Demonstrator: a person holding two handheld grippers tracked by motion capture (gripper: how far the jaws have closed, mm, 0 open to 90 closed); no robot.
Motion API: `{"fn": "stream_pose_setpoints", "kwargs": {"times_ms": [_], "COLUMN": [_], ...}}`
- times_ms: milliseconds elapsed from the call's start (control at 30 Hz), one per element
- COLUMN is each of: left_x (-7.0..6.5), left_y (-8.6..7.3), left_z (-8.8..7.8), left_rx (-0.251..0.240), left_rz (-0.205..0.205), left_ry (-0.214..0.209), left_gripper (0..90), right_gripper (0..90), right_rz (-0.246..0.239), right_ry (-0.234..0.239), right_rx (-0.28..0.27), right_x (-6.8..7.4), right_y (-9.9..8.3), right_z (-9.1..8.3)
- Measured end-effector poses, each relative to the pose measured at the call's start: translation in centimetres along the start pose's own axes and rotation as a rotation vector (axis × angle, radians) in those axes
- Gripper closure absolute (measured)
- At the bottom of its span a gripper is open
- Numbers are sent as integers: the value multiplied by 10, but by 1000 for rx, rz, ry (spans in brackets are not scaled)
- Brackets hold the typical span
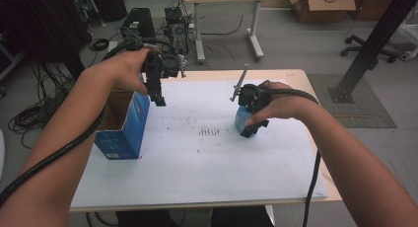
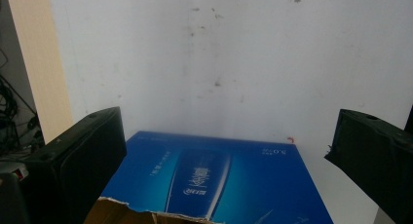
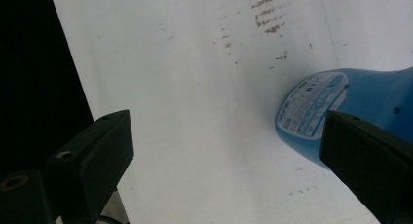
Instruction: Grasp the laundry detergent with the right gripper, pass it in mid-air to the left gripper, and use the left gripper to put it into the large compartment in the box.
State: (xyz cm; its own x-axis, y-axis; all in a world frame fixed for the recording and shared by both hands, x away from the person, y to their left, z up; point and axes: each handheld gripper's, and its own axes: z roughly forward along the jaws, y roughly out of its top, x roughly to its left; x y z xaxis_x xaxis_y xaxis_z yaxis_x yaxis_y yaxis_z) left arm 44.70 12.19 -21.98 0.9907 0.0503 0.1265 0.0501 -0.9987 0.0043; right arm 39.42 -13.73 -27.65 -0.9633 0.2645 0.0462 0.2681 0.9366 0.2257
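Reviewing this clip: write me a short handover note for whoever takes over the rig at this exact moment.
Left tongs: open, nothing held, hovering above the box.
Right tongs: open, nothing gripped, down at the bottle, which sits beside one jaw, not between them.
Box: blue, torn open at the top, at the table's left edge.
Bottle: blue, standing on the table right of centre.
Done: nothing picked up or packed yet.
Left: probably centre the right tongs on the bottle, grip it, and carry it to the box.
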Motion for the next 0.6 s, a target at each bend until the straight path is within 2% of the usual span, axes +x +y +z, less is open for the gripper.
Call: {"fn": "stream_pose_setpoints", "kwargs": {"times_ms": [333, 600], "left_x": [-4, -7], "left_y": [4, 4], "left_z": [-3, -6], "left_rx": [-1, -3], "left_rz": [1, -2], "left_ry": [6, 12], "left_gripper": [2, 3], "right_gripper": [59, 60], "right_rz": [11, 45], "right_ry": [-3, -10], "right_rx": [-2, -24], "right_x": [7, 8], "right_y": [-20, -40], "right_z": [1, 6]}}
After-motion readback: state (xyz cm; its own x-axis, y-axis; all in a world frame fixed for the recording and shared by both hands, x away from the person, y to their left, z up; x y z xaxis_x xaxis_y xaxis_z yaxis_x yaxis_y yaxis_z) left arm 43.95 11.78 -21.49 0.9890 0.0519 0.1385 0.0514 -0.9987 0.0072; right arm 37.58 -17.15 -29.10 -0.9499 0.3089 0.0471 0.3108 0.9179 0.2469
